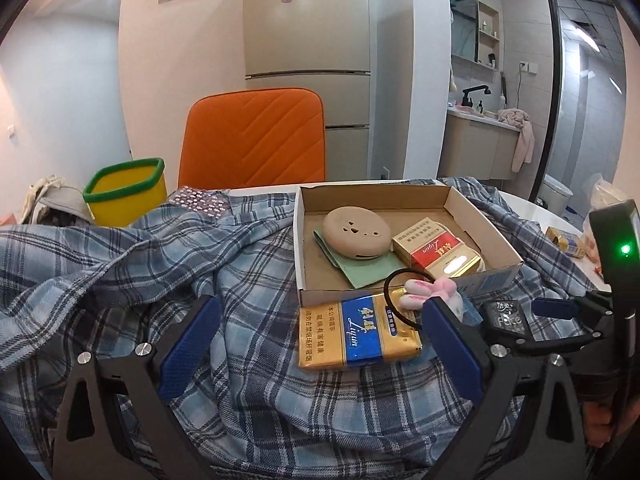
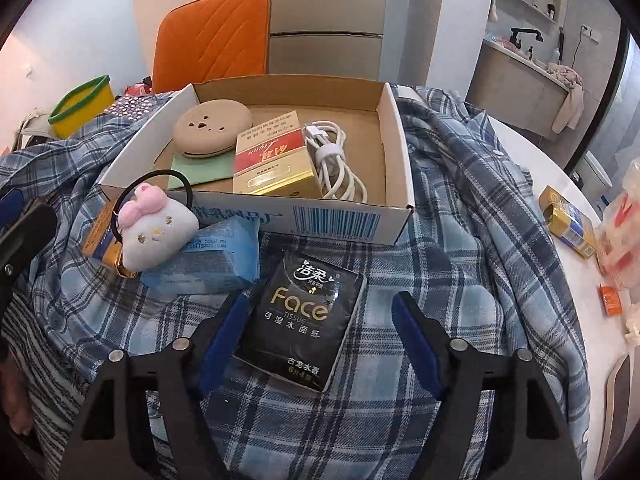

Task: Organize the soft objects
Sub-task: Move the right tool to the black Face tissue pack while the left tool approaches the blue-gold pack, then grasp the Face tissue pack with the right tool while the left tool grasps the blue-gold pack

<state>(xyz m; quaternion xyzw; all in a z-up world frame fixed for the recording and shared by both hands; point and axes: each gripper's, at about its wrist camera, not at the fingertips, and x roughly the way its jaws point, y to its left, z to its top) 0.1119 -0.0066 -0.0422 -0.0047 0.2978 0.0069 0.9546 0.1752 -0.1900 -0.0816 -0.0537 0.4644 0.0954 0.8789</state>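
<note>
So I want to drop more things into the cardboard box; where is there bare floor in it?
The cardboard box has bare floor along its far wall and right wall, beyond the white cable. Its left and middle are crowded: beige round case on green cloth, beside the red cigarette pack.

I see a soft woven plaid shirt (image 2: 460,208) spread under everything, matt and creased. The box (image 2: 344,220) is plain matt cardboard. The tissue pack (image 2: 304,316) has a glossy black plastic wrap. The bunny hair tie (image 2: 154,236) looks fuzzy plush. My claw pads (image 2: 412,340) are textured blue rubber.
</note>
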